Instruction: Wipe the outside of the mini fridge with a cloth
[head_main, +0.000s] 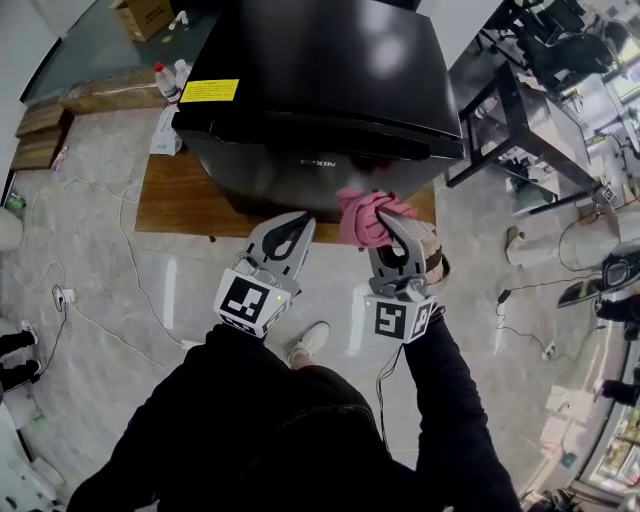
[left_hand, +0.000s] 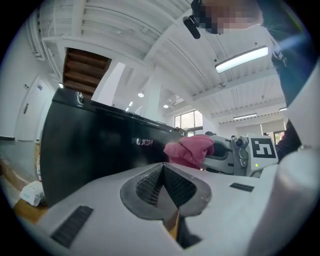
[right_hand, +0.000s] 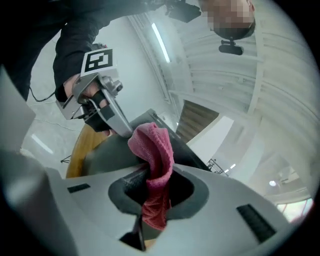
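Mini fridge (head_main: 320, 70): black, stands on a low wooden platform (head_main: 175, 195), door front towards the person.

Cloth (head_main: 362, 215): pink, bunched, pinched between the jaws of the right gripper (head_main: 390, 225). The right gripper view shows a fold of it running down through the jaw gap and a wad standing out beyond the tips. The wad sits against the door front, to the right of the brand lettering.

Left gripper (head_main: 298, 222): jaws pressed together with nothing between them, held just beside the door front. Contact with the door cannot be confirmed.

Progress (judgement): wiping is under way on the door front. No streak, damp patch or dirt line shows on the glossy black surface, so wiped and unwiped areas cannot be separated. Top and side panels show no sign either way and likely remain to be done.

Writing: pale brand lettering (left_hand: 142, 142) on the door, roughly "LUXIN", first letters uncertain. Yellow label (head_main: 209, 91) on the fridge top, print too small to read.
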